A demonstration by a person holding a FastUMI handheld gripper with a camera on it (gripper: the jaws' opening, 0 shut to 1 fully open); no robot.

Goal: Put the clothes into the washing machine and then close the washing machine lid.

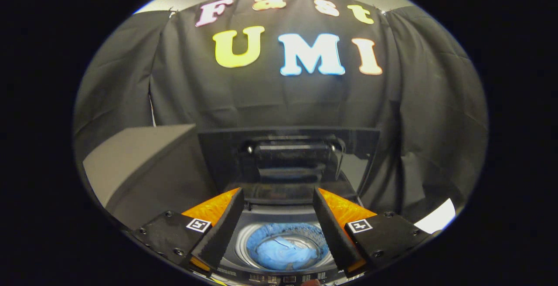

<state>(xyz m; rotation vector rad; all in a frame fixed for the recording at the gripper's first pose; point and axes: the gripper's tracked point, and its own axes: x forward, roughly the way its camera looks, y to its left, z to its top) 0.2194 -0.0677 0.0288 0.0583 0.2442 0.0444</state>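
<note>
Claw (278,201) gaping wide, gripping nothing | blue clothes (285,251) lying in drum below, between fingers | raised lid (287,155) standing upright just ahead, awaiting closing

The camera rides the hand-held gripper (278,195), looking forward and down, close above the open washing machine (285,251) toward the far wall.
</note>
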